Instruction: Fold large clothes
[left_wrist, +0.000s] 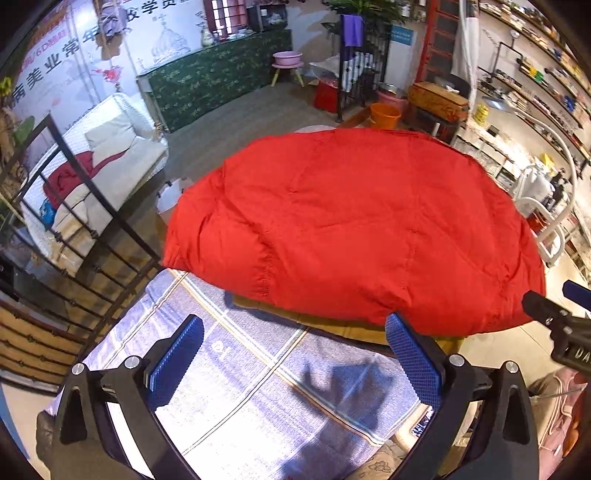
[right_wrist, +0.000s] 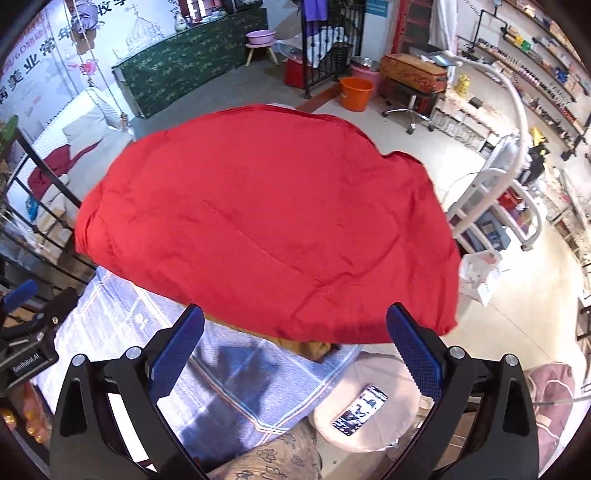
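Cluttered shop room; red garment (left_wrist: 351, 229) covers the bench's (left_wrist: 258, 387) far end, looks half-folded, both tools (left_wrist: 293, 354) (right_wrist: 295, 350) wide, empty.

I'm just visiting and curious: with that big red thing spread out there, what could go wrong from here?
The red garment hangs past the table's right edge, so a tug might slide it to the floor. A phone lies on the round stool beside the right gripper; a swing could knock it off. Both grippers are open and close together, the left gripper included, so they might bump.
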